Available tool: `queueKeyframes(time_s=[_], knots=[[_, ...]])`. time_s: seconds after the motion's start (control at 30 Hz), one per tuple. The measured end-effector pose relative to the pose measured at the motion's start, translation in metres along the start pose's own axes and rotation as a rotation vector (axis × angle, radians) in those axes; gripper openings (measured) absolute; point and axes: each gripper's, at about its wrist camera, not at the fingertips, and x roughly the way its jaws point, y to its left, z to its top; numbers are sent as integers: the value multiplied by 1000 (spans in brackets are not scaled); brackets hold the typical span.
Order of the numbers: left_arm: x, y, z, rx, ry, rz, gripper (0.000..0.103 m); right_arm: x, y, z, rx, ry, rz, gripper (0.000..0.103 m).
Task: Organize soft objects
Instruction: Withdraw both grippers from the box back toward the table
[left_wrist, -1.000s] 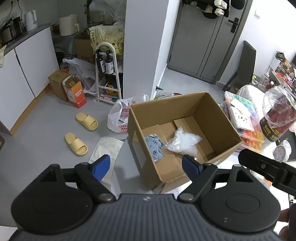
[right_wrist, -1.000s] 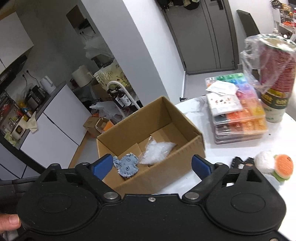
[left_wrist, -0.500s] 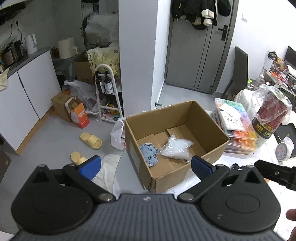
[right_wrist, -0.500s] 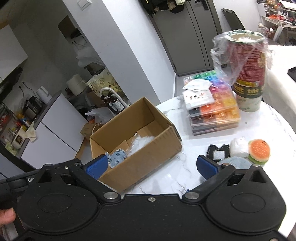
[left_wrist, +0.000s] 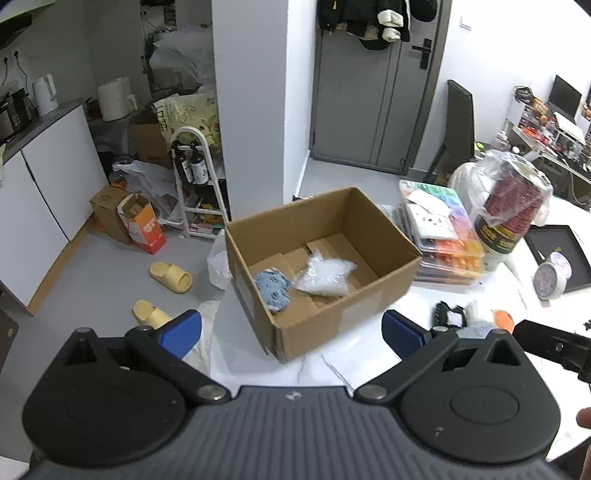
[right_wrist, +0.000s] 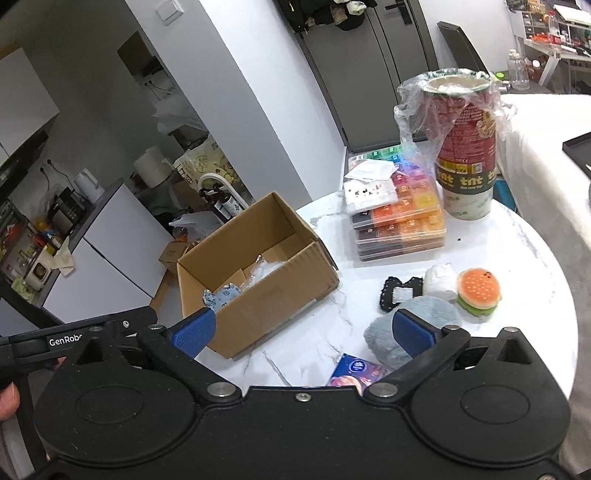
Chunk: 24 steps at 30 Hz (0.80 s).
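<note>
Both grippers, left (left_wrist: 291, 329) and right (right_wrist: 302, 332), jaws spread wide, empty. Cardboard box (right_wrist: 273, 295) holds blue plush (left_wrist: 272, 286), clear bag (left_wrist: 325, 275). Burger plush (right_wrist: 479, 291), grey plush (right_wrist: 384, 341) right of box.

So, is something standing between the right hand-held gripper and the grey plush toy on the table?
Nothing visible. The right hand-held gripper is open and empty, and the grey plush toy lies directly beyond its right pad.

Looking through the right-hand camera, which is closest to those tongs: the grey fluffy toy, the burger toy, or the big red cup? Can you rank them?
From the right tongs, open and empty:
1. Grey fluffy toy, right at the right-hand tip.
2. Burger toy, just beyond, further right.
3. Red cup, far back, behind the colourful boxes.
</note>
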Motion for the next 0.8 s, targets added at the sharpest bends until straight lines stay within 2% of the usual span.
queueKeyframes(time_s=[0.43, 0.8], knots=[[-16, -18, -19, 51, 31, -60, 103, -28, -19, -12, 35, -8, -18, 103], [-22, -31, -27, 83, 40, -62, 103, -40, -34, -16, 53, -16, -32, 103]])
